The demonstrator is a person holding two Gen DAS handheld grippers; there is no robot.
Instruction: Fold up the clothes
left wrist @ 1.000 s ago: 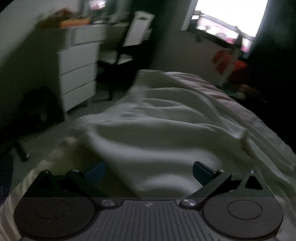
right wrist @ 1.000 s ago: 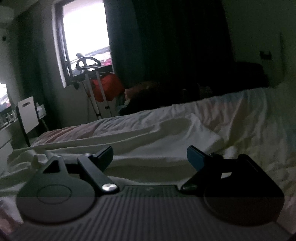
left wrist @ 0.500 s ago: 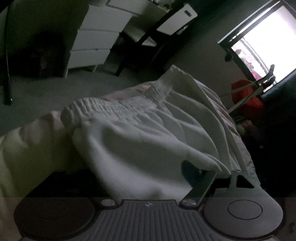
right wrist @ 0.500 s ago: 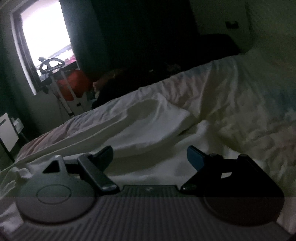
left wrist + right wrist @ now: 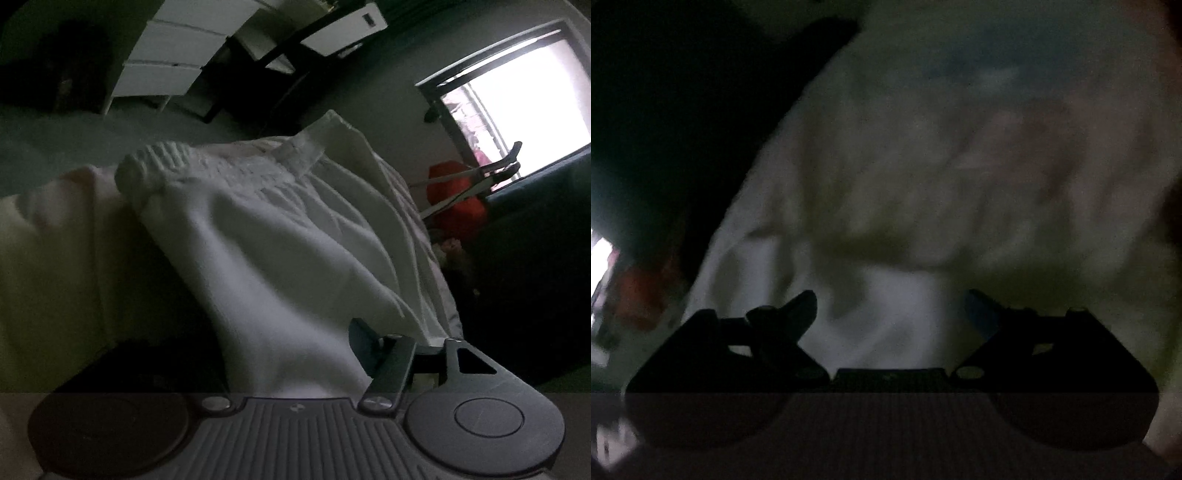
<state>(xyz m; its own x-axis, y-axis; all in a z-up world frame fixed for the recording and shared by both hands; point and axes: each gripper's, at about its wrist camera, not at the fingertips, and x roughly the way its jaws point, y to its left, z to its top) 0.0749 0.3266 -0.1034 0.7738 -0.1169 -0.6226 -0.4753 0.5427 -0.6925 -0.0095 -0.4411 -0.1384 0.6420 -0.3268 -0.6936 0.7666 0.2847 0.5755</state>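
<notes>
The left gripper (image 5: 291,354) is closing, with the white garment (image 5: 280,236) now bunched between its jaws where a second ago they gaped over loose cloth; the first pinch is under way. The right gripper (image 5: 890,314) remains wide open and empty, now nearer the bed (image 5: 960,147). The garment's elastic waistband (image 5: 207,166) lies at the bed's edge, floor (image 5: 55,136) beyond.

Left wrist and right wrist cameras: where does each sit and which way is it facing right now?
Left wrist: on the left gripper, looking along the white garment toward drawers and window; jaws closing, cloth between them.
Right wrist: on the right gripper, tilted down at blurred bedding; jaws open.
Shared: pale fabric on the bed; no hand visible.
</notes>
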